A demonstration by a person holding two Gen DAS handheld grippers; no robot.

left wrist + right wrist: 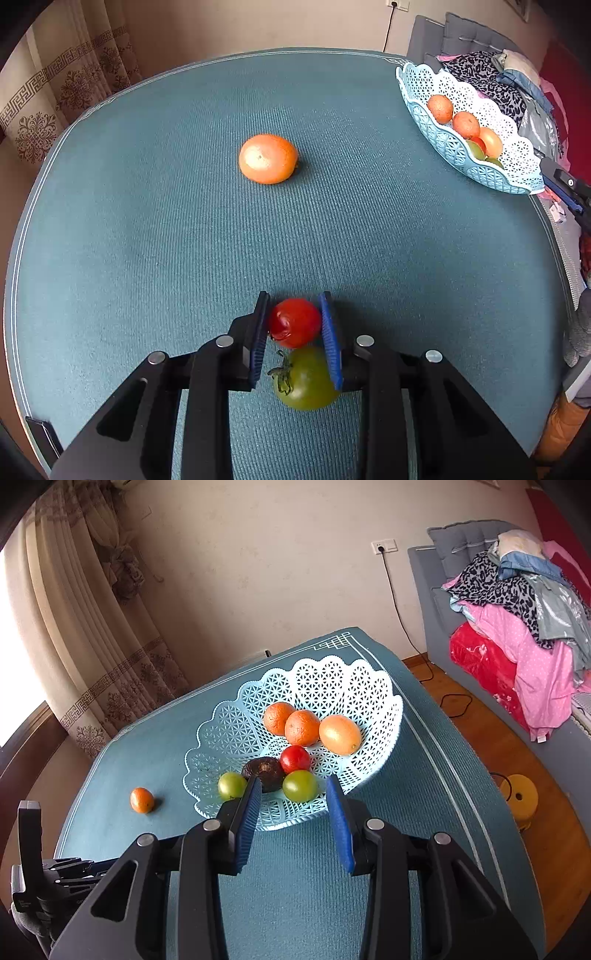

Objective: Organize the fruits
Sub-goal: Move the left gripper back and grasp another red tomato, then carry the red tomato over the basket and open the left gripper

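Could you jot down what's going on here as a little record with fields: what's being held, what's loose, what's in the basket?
left gripper: jaws shut on the red tomato
right gripper: jaws apart, nothing between them, in front of the basket
green tomato: on the mat, touching the red tomato
loose orange: alone on the mat
in basket: three orange fruits, one red and two green tomatoes, one dark brown fruit

A tomato [294,322] sits on the table [147,258] touching another tomato [306,380] nearer the camera. An orange [267,158] lies farther back; the basket [424,110] of fruit stands far right.
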